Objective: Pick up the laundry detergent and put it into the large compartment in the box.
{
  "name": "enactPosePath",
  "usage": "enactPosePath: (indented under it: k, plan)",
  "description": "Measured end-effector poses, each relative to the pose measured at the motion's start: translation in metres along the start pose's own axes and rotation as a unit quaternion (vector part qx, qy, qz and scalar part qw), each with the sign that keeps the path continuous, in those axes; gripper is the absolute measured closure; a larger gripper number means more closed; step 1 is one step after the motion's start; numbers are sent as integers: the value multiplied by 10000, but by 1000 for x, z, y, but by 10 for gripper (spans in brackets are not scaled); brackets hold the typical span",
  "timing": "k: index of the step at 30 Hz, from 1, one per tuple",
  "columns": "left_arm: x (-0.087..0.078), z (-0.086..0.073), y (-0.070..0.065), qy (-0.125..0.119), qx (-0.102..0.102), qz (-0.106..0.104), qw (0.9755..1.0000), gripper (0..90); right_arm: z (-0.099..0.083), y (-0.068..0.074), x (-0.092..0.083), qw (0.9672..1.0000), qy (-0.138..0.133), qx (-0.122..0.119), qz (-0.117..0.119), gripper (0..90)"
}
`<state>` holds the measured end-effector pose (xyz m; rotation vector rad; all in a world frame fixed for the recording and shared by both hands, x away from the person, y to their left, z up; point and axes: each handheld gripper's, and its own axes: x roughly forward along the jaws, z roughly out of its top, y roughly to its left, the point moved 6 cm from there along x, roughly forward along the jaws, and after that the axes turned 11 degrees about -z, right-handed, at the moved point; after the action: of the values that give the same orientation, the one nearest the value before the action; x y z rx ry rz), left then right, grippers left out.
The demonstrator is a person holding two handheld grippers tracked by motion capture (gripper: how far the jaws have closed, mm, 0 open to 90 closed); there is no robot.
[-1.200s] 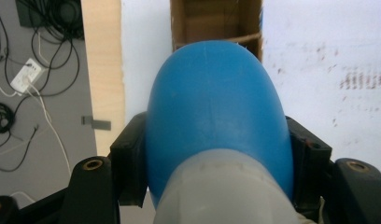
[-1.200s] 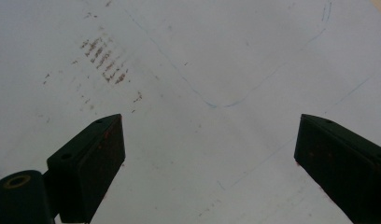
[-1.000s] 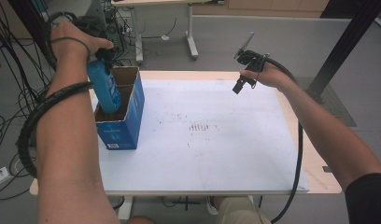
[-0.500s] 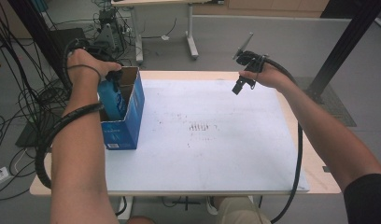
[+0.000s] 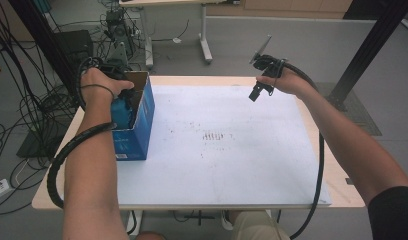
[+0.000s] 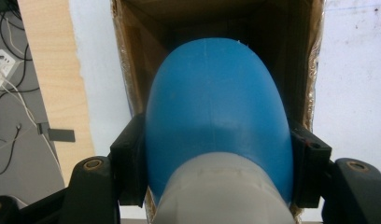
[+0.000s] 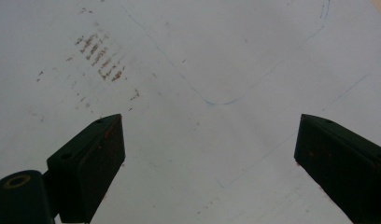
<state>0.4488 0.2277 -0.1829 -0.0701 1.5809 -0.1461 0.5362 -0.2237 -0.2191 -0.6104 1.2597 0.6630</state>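
Note:
A blue bottle (image 6: 216, 107) with a pale grey neck is clamped between the pads (image 6: 130, 158) of my left gripper (image 6: 217, 156), its rounded end pointing down into an open cardboard box (image 6: 137, 60). In the high view the box (image 5: 142, 120), blue outside, stands at the table's left edge, and the bottle (image 5: 123, 112) sits partly inside it under the left hand. My right gripper (image 5: 255, 93) hovers above the table's far right part. Its jaws (image 7: 209, 154) stand wide open over the white sheet with nothing between them.
A white sheet (image 5: 232, 165) with dark smudges (image 5: 217, 136) covers most of the wooden table (image 5: 342, 195). Cables (image 5: 22, 115) and equipment lie on the floor at the left. Another desk's legs (image 5: 206, 47) stand behind, and a black post (image 5: 372, 50) rises at the right.
The left hand has sunk with the blue bottle, from above the box down into its opening. The right hand has stayed in place.

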Motion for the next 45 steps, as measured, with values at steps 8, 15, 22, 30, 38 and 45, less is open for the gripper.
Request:
enactPosePath:
  k: [8,15,22,30,38,45]
  plan:
    - [8,0,1,19,16,-1,10000,372,0,1,0,10000,2,-8,3,87]
    - [16,1,2,45,21,21,10000,372,-1,0,0,10000,0,-7,0,87]
    - [26,3,2,100,46,2,9999,372,-3,-2,2,10000,-9,22,19,87]
    - [37,5,1,179,62,-3,9998,372,-7,-5,3,10000,-1,77,32,87]
    - [40,5,1,159,71,2,9998,371,-9,-6,4,9999,-9,112,46,87]
    - [40,3,3,148,47,-31,9999,370,-9,-4,5,9999,-15,99,45,87]
